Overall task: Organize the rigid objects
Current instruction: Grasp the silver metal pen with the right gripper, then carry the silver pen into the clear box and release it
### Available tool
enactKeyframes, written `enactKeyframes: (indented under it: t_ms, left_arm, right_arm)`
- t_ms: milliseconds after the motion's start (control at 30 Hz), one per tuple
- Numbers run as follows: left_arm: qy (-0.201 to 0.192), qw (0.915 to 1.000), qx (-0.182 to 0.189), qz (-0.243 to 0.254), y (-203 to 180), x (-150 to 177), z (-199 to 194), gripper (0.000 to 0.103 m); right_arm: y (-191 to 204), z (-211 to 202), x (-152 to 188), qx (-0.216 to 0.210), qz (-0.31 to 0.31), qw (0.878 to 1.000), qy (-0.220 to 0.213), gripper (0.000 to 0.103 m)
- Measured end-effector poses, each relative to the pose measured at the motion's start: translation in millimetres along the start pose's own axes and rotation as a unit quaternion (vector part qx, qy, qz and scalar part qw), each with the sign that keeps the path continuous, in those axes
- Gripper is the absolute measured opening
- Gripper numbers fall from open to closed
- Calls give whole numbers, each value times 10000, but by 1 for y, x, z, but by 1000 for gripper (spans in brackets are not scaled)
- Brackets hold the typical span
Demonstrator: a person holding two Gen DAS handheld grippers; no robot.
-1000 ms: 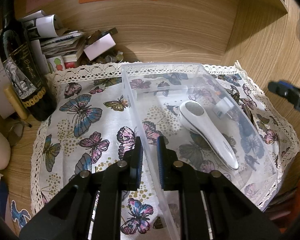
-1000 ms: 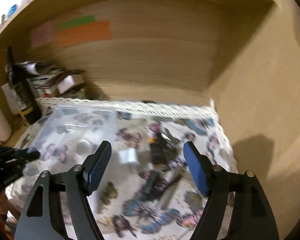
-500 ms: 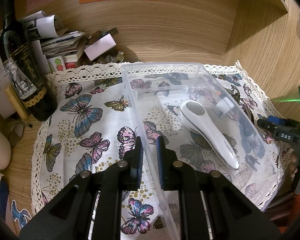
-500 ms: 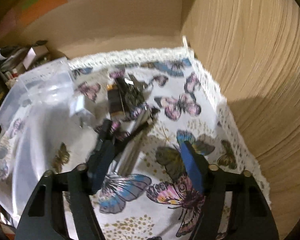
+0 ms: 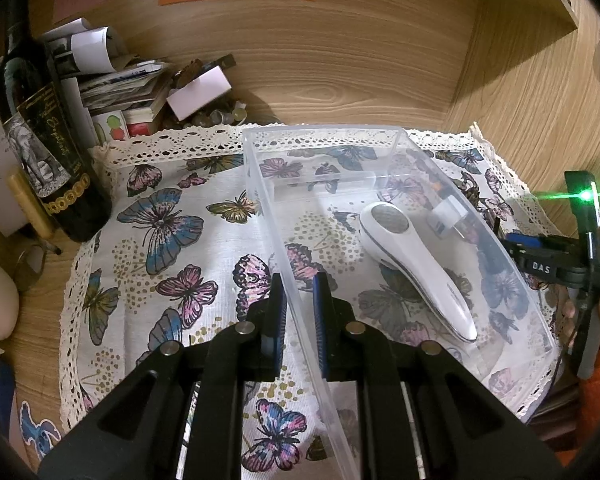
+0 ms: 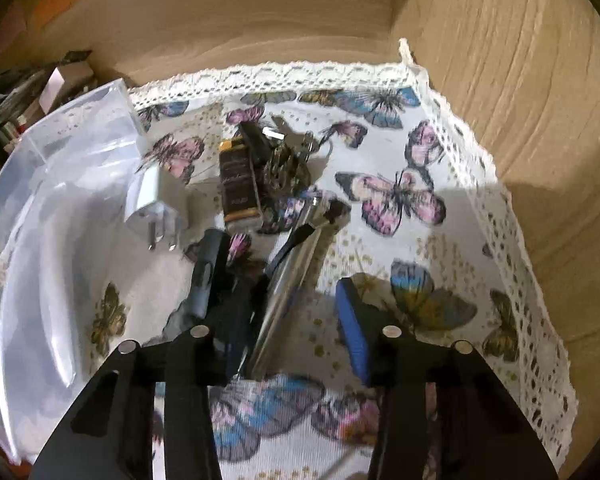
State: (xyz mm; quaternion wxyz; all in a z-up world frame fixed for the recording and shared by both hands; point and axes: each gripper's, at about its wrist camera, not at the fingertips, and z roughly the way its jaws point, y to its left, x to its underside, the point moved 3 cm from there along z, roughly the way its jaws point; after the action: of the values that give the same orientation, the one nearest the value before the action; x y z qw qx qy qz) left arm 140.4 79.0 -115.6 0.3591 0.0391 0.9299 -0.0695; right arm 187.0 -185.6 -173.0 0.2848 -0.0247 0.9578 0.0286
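left claw point(image 5: 298, 300): clamped narrow on the near side wall of the clear bin point(image 5: 452, 184), one pad inside, one outside; seems to be steadying it.
right claw point(image 6: 288, 316): jaws closing, not yet pressing anything; the silver pen-like rod point(image 6: 290, 280) lies between the pads, nearer the left pad.
bin contents: white handheld device point(image 5: 412, 264) lies flat inside, ahead and right of the left claw.
loose items: on the butterfly cloth point(image 6: 400, 200), all ahead of the right claw; white plug adapter point(image 6: 152, 200) ahead-left beside the bin wall; dark lighter-like box point(image 6: 238, 180) straight ahead; bunch of keys or similar metal bits point(image 6: 288, 160) just behind it, too blurred to be sure; dark blue tube point(image 6: 208, 276) just left of the rod, against the left pad.
rod handling: judged stiff, light, smooth metal, so slippery and likely to roll; thin, so it needs a near-full close.
grip spot: mid-shaft, pads square across the barrel; a black clip or strap point(image 6: 300, 236) crosses the upper part, avoid it.
risk: the tube may get pinched along with the rod; the rod may squirt out sideways.
step: picking the next item for the bin, judged early to midway.
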Motion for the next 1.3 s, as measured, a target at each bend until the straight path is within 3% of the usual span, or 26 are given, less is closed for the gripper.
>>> enactKeyframes:
  t_ms: [167,333,733,1033,1300]
  left_arm:
    - [-3,10000,2,10,-1,-1,1,13]
    - [1,10000,-12,15,-1,-1,1,13]
    - [0,10000,-52,29,-2,-1,3,13]
    - [-7,10000,-62,28,-2,-1,3,13]
    - [-12,10000,-56,29,-2,-1,3,13]
  right_arm:
    - [-3,2,-4,39,-23,9999,-107,15]
    - [-6,-6,-5,74,46,9996,-269,14]
    - [11,-70,-17,-143,-65,9939,-1094,14]
    - [48,-102,-29,-534,-414,9847,-1607,14]
    - [88,-110,-33,-937,-839,9776,-1688,14]
